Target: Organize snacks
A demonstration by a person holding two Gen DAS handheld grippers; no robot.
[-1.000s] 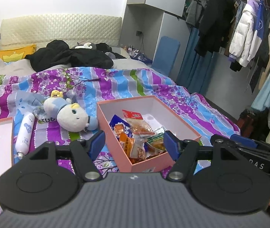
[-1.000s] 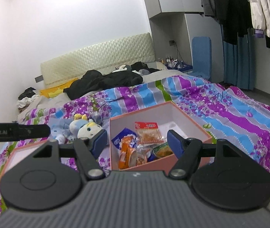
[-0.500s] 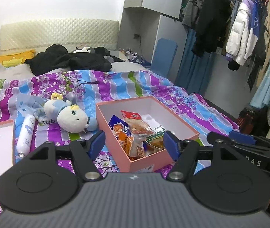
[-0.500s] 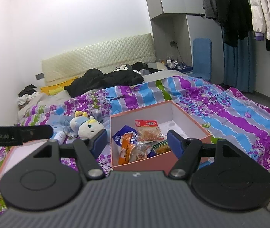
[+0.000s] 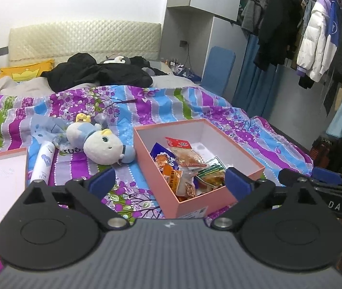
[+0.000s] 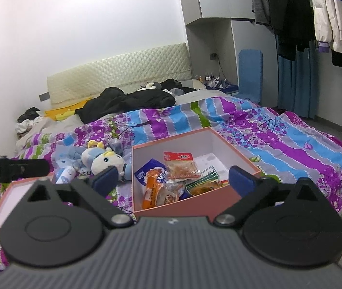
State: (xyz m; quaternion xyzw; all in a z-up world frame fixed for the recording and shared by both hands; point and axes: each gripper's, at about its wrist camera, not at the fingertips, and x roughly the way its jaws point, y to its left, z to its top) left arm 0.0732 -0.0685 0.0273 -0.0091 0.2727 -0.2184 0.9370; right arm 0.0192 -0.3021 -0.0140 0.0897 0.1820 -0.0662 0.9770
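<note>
Now, line by line:

Landmark: pink box [image 5: 221, 198], lying open on the striped bed cover [image 5: 219, 110].
Pink box from the right wrist view: [image 6: 187, 204], turned corner-on, white inside.
Snacks: small packets [image 5: 185, 166] piled in the near part of the pink box; far part of its floor bare and white.
Snacks from the right wrist view: [image 6: 171, 180], again in the near part of the box.
Red-topped packet: [image 5: 183, 149] on top of the pile, lying flat.
Orange packet: [image 6: 150, 192] at the left side of the pile, leaning on the box wall.
Blue and white packet: [image 5: 163, 157] just left of the red-topped one, touching it.
Left gripper: [image 5: 169, 184] low in front of the pink box, jaws spread wide and opening right now, nothing pinched. Box corner seen in the gap, pads not pressing on it.
Right gripper: [image 6: 173, 179] also in front of the pink box, jaws spread wide and opening right now, nothing pinched. Box seen in the gap, pads apart from it.
Toy: soft white and blue doll [image 5: 101, 144] just left of the pink box, lying on its side, near the box wall.
Bottle: white [image 5: 43, 162], left of the toy, lying down.
Lid: pink rim, white inside [image 5: 0, 183], well left of the pink box, face up on the bed cover.
Black clothes: heap [image 5: 94, 74] far behind the pink box, near the headboard [image 5: 84, 38].
Hanging coats: [image 5: 315, 36] well to the right of the pink box, up on a rail.
</note>
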